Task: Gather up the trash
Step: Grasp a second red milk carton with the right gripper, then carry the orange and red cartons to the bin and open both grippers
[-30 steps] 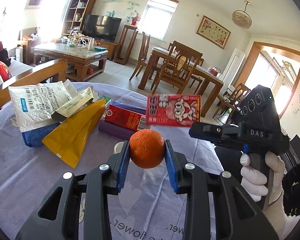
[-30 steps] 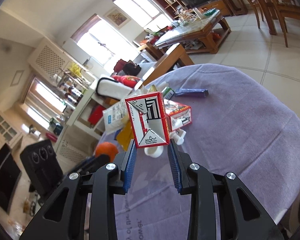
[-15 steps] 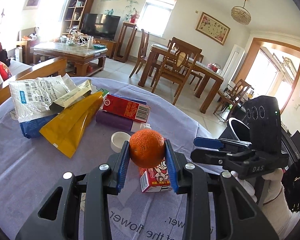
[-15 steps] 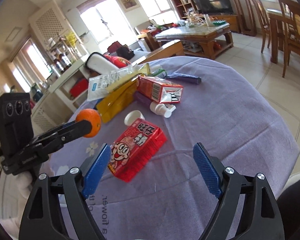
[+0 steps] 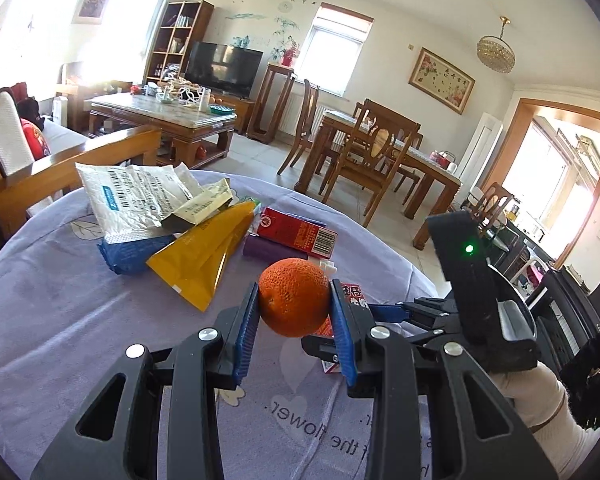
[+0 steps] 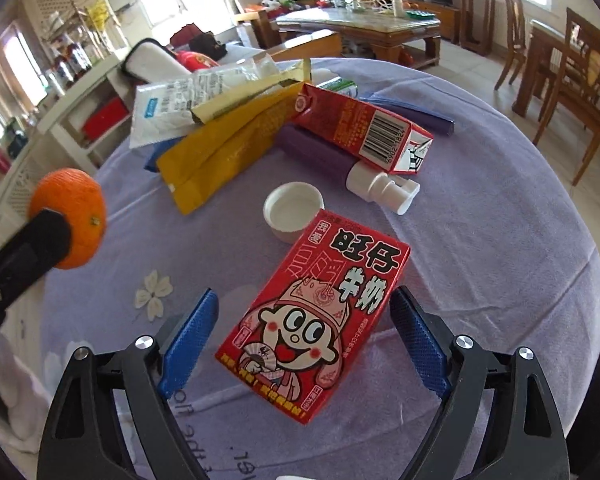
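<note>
My left gripper was clamped on an orange, both blue pads pressed against its sides, and held it clear above the purple tablecloth. My right gripper stood with its jaws wide and closing; the red milk carton with the cartoon face lay flat on the cloth between them, and neither pad touched it. I take that carton as my reference. Touching its far corner sat a white bottle cap, open side up. Beyond the cap and slightly right lay a purple bottle on its side, its white pump nozzle pointing toward the carton. A second red carton with a barcode rested on top of the purple bottle. Far left of the reference carton lay a yellow pouch, and past that a white printed wrapper overlapping a blue packet. A dark blue flat packet lay behind the barcode carton. In the right wrist view the orange appeared to the left of the reference carton, well apart from it. A white-gloved hand held the right gripper.
</note>
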`<state>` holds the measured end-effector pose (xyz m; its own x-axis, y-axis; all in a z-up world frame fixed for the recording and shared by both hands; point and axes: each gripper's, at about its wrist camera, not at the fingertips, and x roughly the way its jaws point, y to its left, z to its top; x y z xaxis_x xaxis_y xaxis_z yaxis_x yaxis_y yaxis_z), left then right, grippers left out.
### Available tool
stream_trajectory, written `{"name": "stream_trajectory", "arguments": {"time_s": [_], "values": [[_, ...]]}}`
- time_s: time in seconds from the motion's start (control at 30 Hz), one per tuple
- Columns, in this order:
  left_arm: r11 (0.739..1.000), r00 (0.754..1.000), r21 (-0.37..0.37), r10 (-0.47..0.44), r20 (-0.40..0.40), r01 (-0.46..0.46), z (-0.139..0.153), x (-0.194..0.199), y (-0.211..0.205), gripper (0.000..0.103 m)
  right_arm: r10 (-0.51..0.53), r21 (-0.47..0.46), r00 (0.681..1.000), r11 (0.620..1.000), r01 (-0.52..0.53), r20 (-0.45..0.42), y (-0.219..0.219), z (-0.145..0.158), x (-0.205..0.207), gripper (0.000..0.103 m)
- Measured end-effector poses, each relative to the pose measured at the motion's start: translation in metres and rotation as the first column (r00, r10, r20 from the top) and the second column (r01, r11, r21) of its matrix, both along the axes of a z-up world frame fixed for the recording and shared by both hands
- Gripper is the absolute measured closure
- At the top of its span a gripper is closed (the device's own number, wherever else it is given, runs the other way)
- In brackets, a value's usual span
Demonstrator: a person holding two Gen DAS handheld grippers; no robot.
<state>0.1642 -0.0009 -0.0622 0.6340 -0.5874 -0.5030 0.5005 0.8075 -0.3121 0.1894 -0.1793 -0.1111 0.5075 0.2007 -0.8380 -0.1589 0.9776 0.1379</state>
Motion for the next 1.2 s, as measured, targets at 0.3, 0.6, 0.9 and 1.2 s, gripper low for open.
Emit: {"name": "stream_trajectory", "arguments": {"time_s": [0.3, 0.6, 0.9, 1.2], "values": [[1.0, 1.0, -0.007, -0.01, 0.005, 0.01, 0.0, -0.008, 0.011, 0.068, -0.037, 0.025, 0.996, 0.999, 0.035, 0.081, -0.028, 0.008, -0.027, 0.053], [0.993, 0.992, -0.006, -0.122, 0.021, 0.122, 0.006, -0.023, -0.048, 0.068, -0.111, 0.161, 0.97, 0.984, 0.076, 0.217, -0.093, 0.042, -0.097, 0.052], [0.928, 0.927, -0.003, -0.372, 0.037, 0.373, 0.021, -0.05, -0.182, 0.068, -0.432, 0.271, 0.838, 0.895, 0.354, 0.333, -0.234, 0.078, -0.19, 0.052], [0.763, 0.765, -0.055, -0.644, 0.004, 0.643, 0.022, -0.088, -0.343, 0.069, -0.743, 0.414, 0.609, 0.665, 0.621, 0.279, -0.383, 0.07, -0.271, 0.052]]}}
